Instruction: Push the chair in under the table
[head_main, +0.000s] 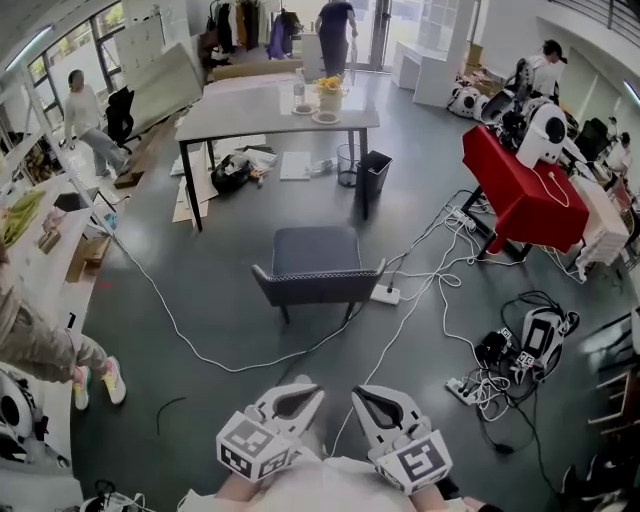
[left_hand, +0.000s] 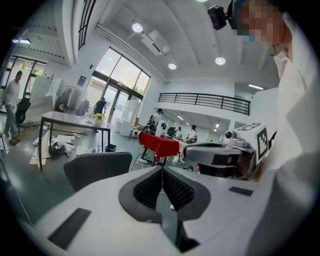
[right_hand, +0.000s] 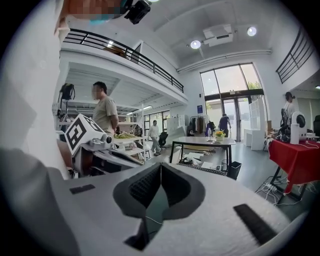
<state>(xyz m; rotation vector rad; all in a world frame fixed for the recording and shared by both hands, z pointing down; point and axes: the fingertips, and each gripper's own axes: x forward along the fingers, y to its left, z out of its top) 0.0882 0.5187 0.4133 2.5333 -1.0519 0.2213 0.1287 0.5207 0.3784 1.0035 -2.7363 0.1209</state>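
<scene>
The left gripper (head_main: 296, 392) and right gripper (head_main: 372, 396), both closed and empty, hang side by side well short of the chair (head_main: 316, 262), which stands clear of the counter (head_main: 250, 112), its backrest seemingly facing them

— What do we see along our left gripper (left_hand: 161, 172)?
— Its two jaws are pressed together. Just beyond the tips, we see the dark chair (left_hand: 97, 167), with its back towards us.
— And the table (left_hand: 75, 120)?
— It stands farther off, behind the chair and well apart from it, with yellow flowers (left_hand: 99, 117) on it. At our right is the right gripper (left_hand: 192, 154), and beyond it a red-covered table (left_hand: 159, 142).
</scene>
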